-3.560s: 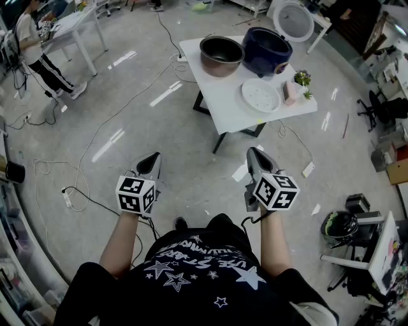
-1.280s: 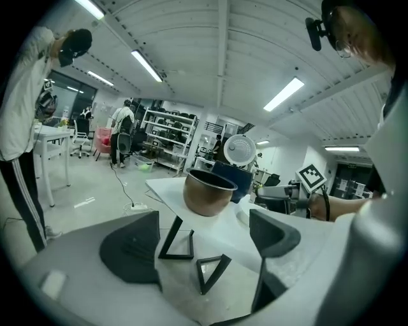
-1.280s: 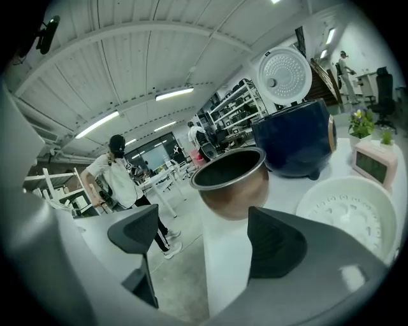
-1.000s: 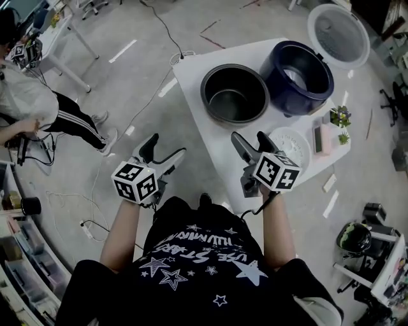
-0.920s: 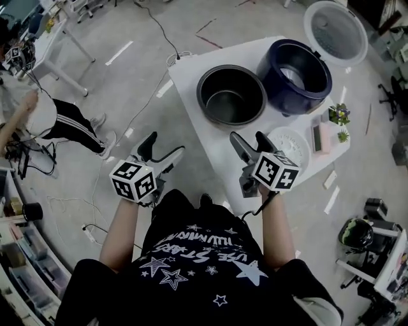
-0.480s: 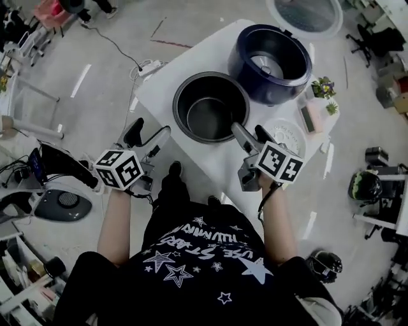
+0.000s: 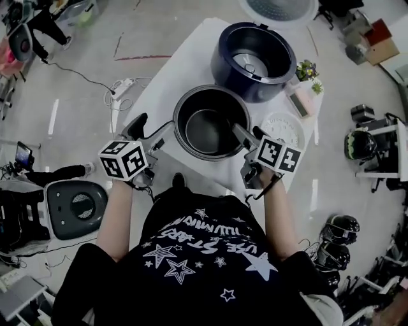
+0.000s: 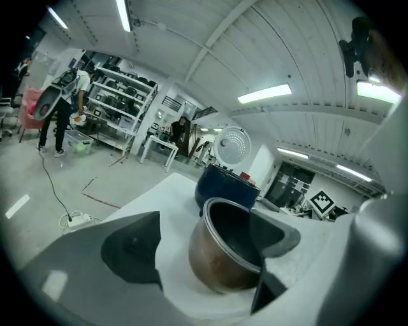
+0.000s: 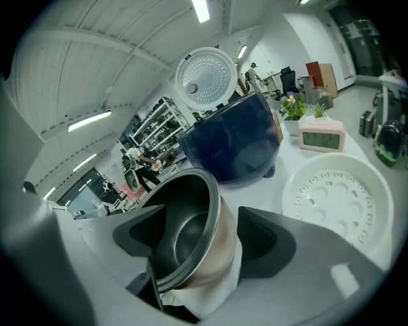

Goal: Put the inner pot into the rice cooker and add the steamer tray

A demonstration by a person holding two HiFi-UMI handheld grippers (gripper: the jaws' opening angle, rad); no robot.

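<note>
Right gripper point(image 7: 247, 132) sits over the near right edge of the pot point(image 7: 207, 127), and from my seat I read its jaws as straddling the wall: one reaches down inside the bowl, the other stands outside against the bronze side. They have just been closing, with the rim between them, but the inner jaw is clear of the wall, so nothing is clamped. Left gripper point(image 7: 152, 126) hangs just beside the pot's left side with its jaws spread wide and nothing gripped; in its own view the pot shows between them, farther off.

I see the pot upright on the white table point(image 7: 172, 70), empty, close to the front edge. Behind it stands the dark blue cooker point(image 7: 254, 57), also empty, its round lid point(image 7: 277, 7) swung up at the back. The white perforated tray point(image 7: 285, 124) lies flat on the table just right of the right gripper. A small clock point(image 9: 320, 137) and a plant point(image 9: 293, 105) stand beyond the tray.
</note>
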